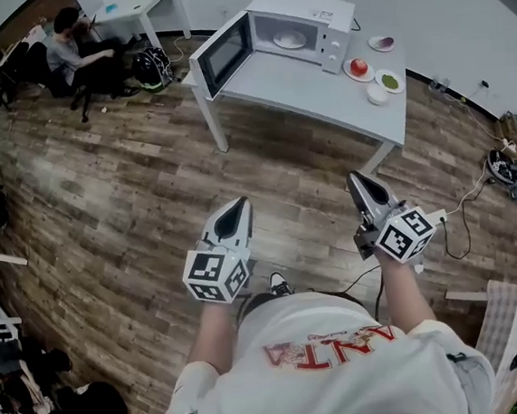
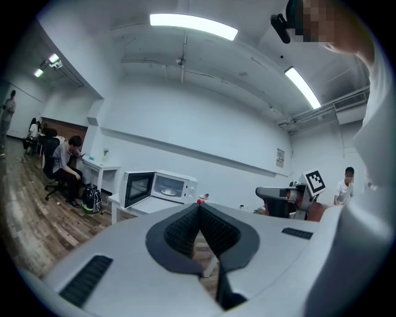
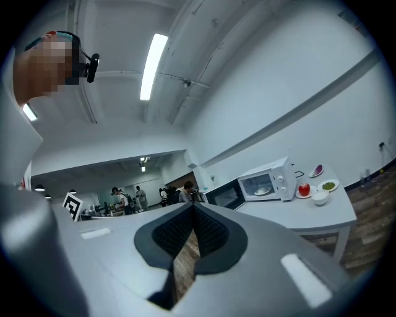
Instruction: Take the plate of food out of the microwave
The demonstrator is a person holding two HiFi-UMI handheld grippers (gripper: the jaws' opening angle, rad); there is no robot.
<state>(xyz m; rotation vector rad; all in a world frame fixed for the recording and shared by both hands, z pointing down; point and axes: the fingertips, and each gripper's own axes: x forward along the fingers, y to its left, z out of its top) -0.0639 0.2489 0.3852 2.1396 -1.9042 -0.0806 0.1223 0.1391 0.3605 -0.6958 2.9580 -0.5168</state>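
Head view: approach step, left gripper (image 1: 237,205) and right gripper (image 1: 357,181), fingers clenched empty, well short of the grey bench (image 1: 320,86), whose open white microwave (image 1: 308,10) holds what looks like the pale plate of food (image 1: 290,39); next, step in, unclench.

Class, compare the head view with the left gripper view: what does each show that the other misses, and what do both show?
Only the head view: the white bowl and green dish on the table, right of the microwave. Only the left gripper view: the ceiling lights. Both: the microwave with its door open and a plate inside, the seated person and the right gripper.
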